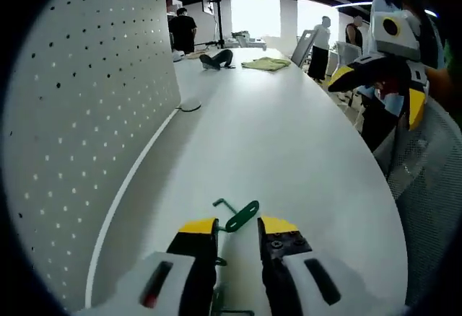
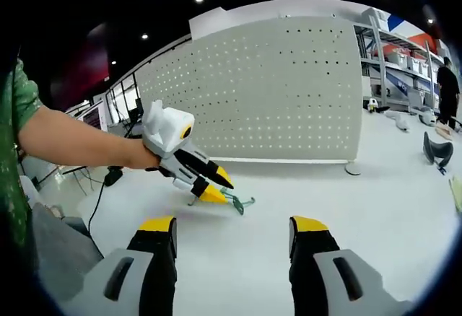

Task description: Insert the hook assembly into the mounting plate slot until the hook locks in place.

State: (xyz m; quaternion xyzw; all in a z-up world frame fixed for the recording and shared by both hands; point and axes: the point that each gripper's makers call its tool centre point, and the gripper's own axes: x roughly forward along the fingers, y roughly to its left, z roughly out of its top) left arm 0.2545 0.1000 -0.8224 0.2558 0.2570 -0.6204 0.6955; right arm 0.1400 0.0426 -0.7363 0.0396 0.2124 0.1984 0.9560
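- The green hook assembly (image 1: 236, 217) lies on the white desk (image 1: 289, 150), and my left claw (image 1: 237, 226) is down around it: one yellow-tipped jaw on each side of the wire, the flat tab and bent end poking out past the tips.
- I judge the left claw released or only loosely closing; there is a clear gap between the jaws and I cannot see either one pressing on the metal, so I would not call it a grip yet.
- From the right gripper view the same scene reads from the side: the left claw (image 2: 216, 186) is angled down at the desk with the hook assembly (image 2: 238, 202) at its tips, resting on the surface, not lifted.
- My right claw (image 2: 234, 231) is released and holds nothing, jaws wide apart, hovering above the desk well apart from the hook.
- The perforated white panel (image 2: 274, 92), which I take to be the mounting plate, stands upright on the desk beyond the hook. No hook sits in any of its holes that I can make out.
- So the task is at its very start, as I read it: pick-up is only being set up. Left to do: clamp the hook, lift it, carry it to the panel, line it up with a slot, and push until it locks.
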